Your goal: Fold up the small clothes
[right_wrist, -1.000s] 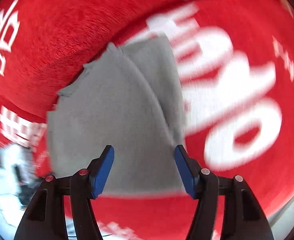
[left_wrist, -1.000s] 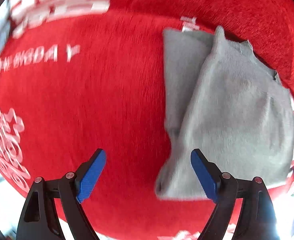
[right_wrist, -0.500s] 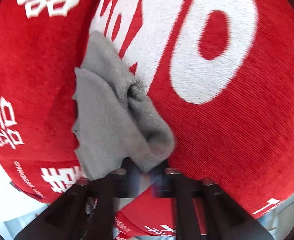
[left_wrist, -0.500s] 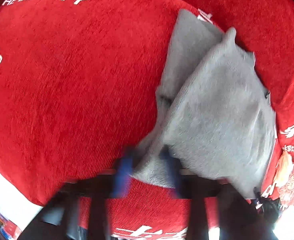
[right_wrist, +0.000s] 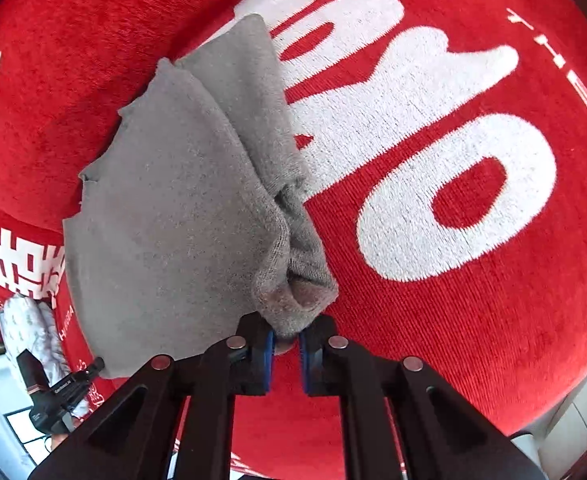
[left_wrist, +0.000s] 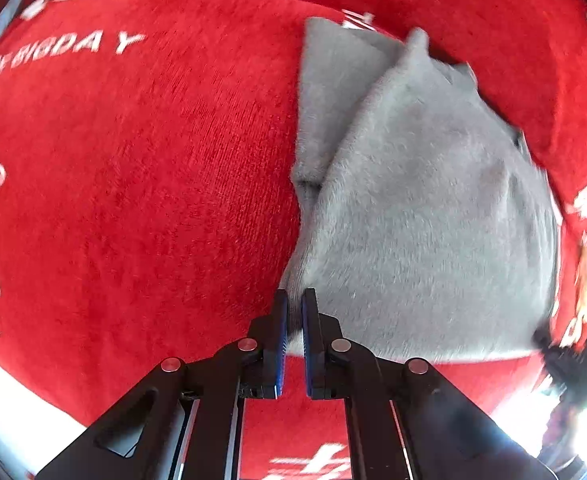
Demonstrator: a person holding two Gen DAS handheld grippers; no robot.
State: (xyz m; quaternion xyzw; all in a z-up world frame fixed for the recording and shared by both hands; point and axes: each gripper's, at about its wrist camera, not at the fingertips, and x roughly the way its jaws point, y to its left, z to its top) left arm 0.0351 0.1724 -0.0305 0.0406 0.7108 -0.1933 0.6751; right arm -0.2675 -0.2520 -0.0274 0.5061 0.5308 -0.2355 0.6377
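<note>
Finding one: the grey garment lies on the red cloth that covers the surface. It is already doubled over itself, with an under layer showing along the left edge in the left wrist view. Its long axis runs away from me, from the near hem toward the far end by the fold in the red cloth.

Finding two: both near corners are taken. My left gripper sits at the near left corner, with the body of the garment stretching ahead and to the right of it. My right gripper sits at the near right corner, with the garment stretching ahead and to the left. Neither hand is the nearer; each is at its own corner.

Finding three: the left fingers are drawn in to a narrow slit with grey fabric pinched between the blue pads. The right fingers are likewise nearly closed on a bunched, rolled corner of the cloth.

Judgement: the coming move is probably a carry of the near hem along the long axis toward the far end. Uneven travel would skew the fold.
</note>
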